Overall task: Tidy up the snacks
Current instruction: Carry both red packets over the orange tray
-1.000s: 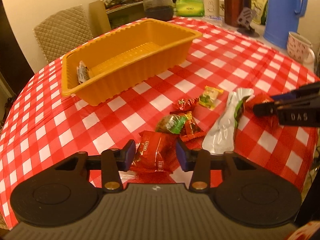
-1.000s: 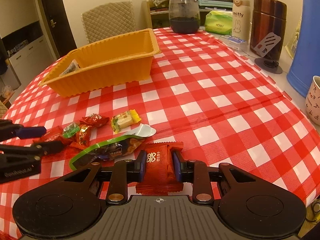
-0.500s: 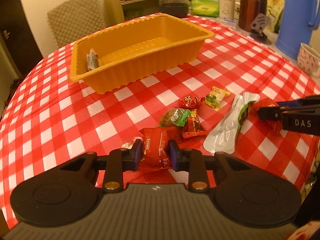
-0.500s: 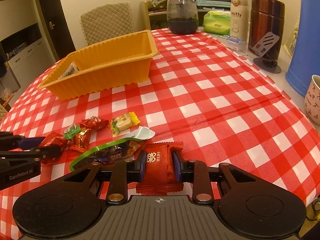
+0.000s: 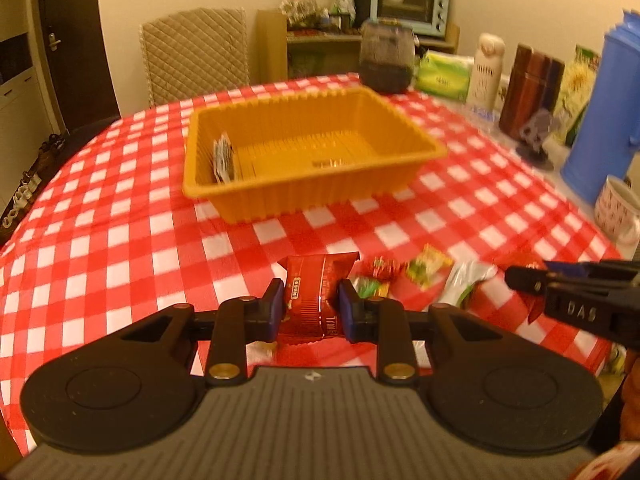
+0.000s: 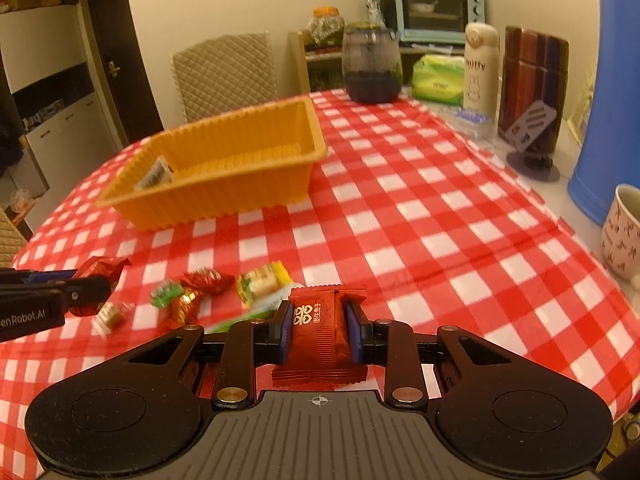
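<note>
My left gripper (image 5: pixel 311 306) is shut on a red snack packet (image 5: pixel 316 292) and holds it above the checked tablecloth. My right gripper (image 6: pixel 319 330) is shut on another red packet (image 6: pixel 324 328), also lifted. An orange basket (image 5: pixel 304 196) stands ahead in the left wrist view and at the left in the right wrist view (image 6: pixel 224 196); one small packet (image 5: pixel 223 156) leans inside it. Several loose candies (image 6: pixel 208 288) and a green-edged silver pouch (image 5: pixel 466 280) lie on the cloth between the two grippers.
A blue jug (image 5: pixel 608 120), a patterned mug (image 6: pixel 622 232), a brown canister (image 6: pixel 534 88), a white flask (image 6: pixel 480 68), a green tissue pack (image 6: pixel 438 80) and a dark jar (image 6: pixel 372 64) line the table's right and far side. A quilted chair (image 5: pixel 196 56) stands behind the basket.
My left gripper closed on the red packet and lifted it off the table. My right gripper rose too, keeping its red packet. Both views now look more level toward the basket.
</note>
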Demonstrator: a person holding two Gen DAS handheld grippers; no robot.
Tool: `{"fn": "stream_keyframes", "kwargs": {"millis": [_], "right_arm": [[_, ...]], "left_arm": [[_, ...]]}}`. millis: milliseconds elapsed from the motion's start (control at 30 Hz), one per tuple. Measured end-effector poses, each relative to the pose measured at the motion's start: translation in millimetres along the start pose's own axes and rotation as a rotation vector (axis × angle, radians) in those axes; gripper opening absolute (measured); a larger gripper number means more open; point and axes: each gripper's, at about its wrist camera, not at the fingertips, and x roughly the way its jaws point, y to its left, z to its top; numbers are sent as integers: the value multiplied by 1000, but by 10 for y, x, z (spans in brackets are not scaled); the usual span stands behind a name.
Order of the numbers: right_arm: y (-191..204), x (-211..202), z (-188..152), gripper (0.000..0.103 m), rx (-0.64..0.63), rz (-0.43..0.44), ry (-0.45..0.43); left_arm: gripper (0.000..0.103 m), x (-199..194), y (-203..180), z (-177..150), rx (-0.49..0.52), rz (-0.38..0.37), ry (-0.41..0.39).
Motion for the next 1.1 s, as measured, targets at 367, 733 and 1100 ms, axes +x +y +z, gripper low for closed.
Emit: {"fn": "stream_keyframes", "kwargs": {"millis": [367,733,1100], "right_arm": [[10,-1,419,29,-1,40,-63],[135,228,991,29,-38,95,-103],[274,570,1439,29,-50,127,-127]], "left_arm": [[26,-16,-10,376,-34,-8,-67],[26,164,92,768,-80,-5,-93],[26,423,285,1084,-119,6,-100]]}}
